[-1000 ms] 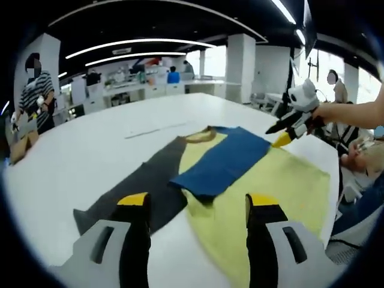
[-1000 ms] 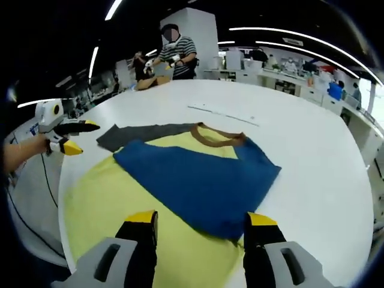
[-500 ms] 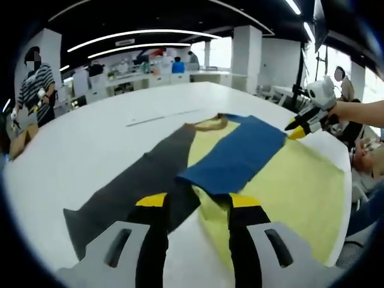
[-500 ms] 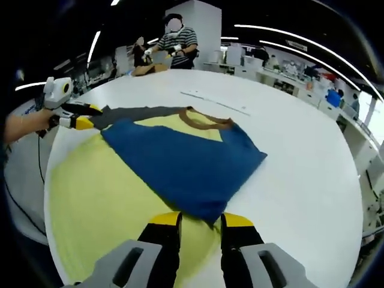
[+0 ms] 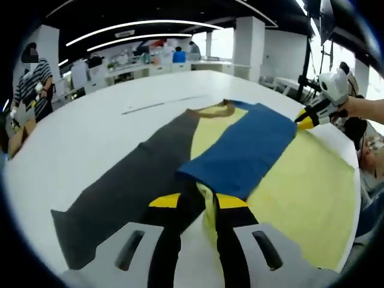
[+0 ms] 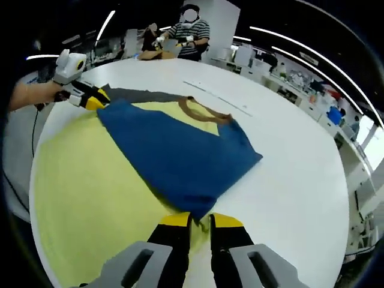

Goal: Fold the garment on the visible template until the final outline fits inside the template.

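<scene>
Left gripper view, surroundings: a wide white bench (image 5: 90, 132) in an open office; a person in a striped top (image 5: 27, 90) stands at its far left edge beside a brown box; desks and shelving line the back wall under long ceiling lights; a thin pale strip (image 5: 162, 105) lies on the bench beyond the garment

Right gripper view, surroundings: the same striped-top person (image 6: 191, 37) stands at the far side of the bench (image 6: 300, 156); nothing lies between either tool and the cloth

Template: a large pale yellow sheet (image 6: 78, 192) spread flat on the bench, reaching its near edge; also seen as the yellow area (image 5: 300, 192) in the left gripper view

Garment: a shirt (image 5: 240, 153) with a blue panel folded over across the yellow sheet, a brown neckband at the far end, and a dark grey part (image 5: 120, 192) trailing off the template onto bare bench; in the right gripper view the blue panel (image 6: 180, 156) lies diagonally, its near corner at the jaws

Left tool (image 5: 198, 201): jaws drawn nearly together at the near edge of the blue fold, cloth between the yellow tips; seen from the other side (image 6: 93, 99) at the blue panel's far corner

Right tool (image 6: 200, 219): jaws close together, pinching the blue panel's near corner; seen (image 5: 306, 120) at the blue panel's far right corner, held by a hand (image 5: 360, 108)
</scene>
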Available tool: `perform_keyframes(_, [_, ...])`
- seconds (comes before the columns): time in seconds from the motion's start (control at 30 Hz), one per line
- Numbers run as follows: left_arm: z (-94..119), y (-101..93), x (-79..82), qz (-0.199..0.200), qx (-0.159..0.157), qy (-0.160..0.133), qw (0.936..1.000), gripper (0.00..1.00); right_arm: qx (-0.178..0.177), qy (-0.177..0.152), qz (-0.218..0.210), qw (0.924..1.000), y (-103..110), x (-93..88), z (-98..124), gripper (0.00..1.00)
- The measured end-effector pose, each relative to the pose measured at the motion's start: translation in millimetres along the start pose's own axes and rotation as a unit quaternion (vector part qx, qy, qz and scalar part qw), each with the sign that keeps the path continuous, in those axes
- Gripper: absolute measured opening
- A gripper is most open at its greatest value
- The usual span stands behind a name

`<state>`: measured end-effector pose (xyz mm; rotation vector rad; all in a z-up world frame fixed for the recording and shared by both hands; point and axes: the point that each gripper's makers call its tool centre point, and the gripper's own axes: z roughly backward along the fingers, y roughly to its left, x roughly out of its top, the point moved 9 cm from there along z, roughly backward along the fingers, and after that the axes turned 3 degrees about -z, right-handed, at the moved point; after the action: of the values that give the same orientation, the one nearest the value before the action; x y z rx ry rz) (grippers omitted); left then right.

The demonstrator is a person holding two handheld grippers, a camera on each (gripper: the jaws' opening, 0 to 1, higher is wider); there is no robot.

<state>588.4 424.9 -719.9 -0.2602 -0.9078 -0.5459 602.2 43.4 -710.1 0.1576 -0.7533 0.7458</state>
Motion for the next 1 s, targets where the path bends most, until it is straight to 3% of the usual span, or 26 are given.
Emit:
perform_keyframes(0.23, [-3.9,-0.9,0.2,0.001,0.000,0.009,1.0000,0.12,-0.003,0.000,0.012,0.9999,-1.3,1.4,-1.2,0.00])
perform_keyframes(0.37, [-5.8,-6.3,1.2,0.005,-0.011,0.012,0.9998,0.01,-0.002,0.002,0.019,0.9998,-0.6,1.7,-2.6,0.00])
perform_keyframes(0.83, [-6.7,-6.4,3.2,-0.006,-0.005,0.017,0.9998,0.02,0.001,0.021,0.049,0.9986,0.7,-2.1,-4.0,0.07])
perform_keyframes(1.0, [-7.0,-5.4,3.4,0.012,-0.007,0.021,0.9997,0.02,-0.006,0.020,0.057,0.9982,-0.3,-1.5,-4.8,0.01])
